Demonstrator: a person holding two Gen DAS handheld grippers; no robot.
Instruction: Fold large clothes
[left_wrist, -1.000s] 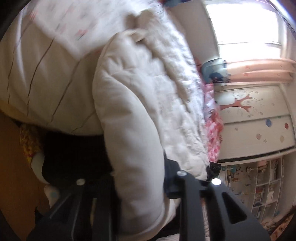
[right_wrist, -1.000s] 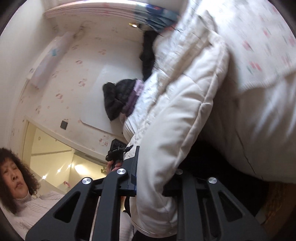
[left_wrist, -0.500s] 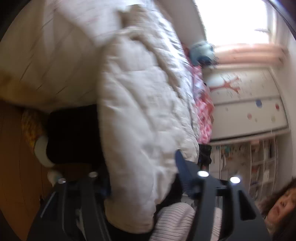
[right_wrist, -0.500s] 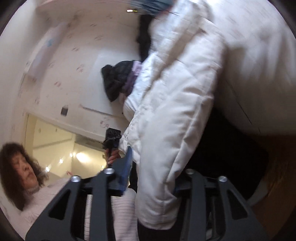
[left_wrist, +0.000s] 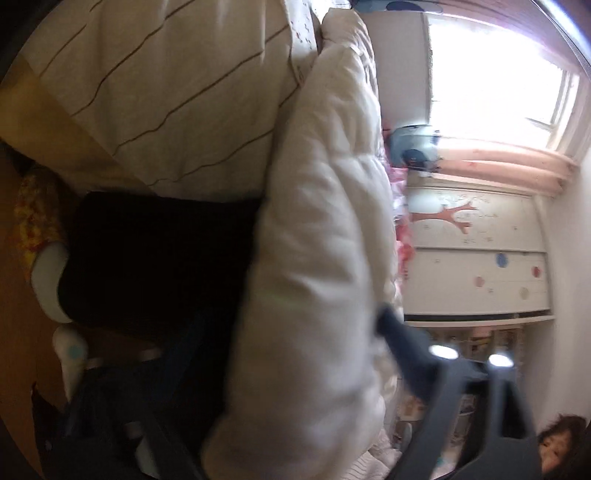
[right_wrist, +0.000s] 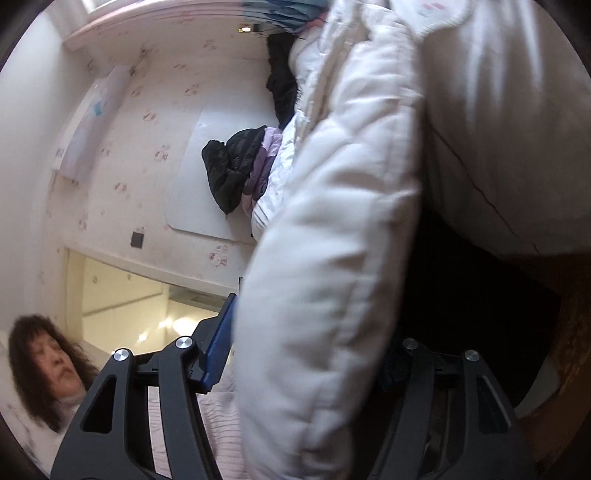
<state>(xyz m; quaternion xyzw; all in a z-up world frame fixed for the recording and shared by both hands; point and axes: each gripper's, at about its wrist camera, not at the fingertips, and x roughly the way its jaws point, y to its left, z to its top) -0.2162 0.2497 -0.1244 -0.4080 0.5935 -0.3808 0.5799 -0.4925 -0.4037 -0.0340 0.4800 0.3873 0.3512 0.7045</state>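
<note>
Jacket (left_wrist: 325, 221), one, white, hangs off one striped bed (left_wrist: 166, 92) between two slackened, just-narrowing grippers, left (left_wrist: 295, 325) and right (right_wrist: 314, 332); wallpapered bedroom, one window (left_wrist: 498, 92).

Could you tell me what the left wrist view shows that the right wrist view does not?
Only the left wrist view shows the bright window, the cupboard with a tree picture and dots, and a yellow patterned cloth low on the left.

Only the right wrist view shows the black and purple jackets piled further back, and the wall-mounted unit.

Both show the white padded coat between the fingers of that view's own gripper, left gripper and right gripper, whose jaws have both just been closing, plus the cream bedding.
</note>
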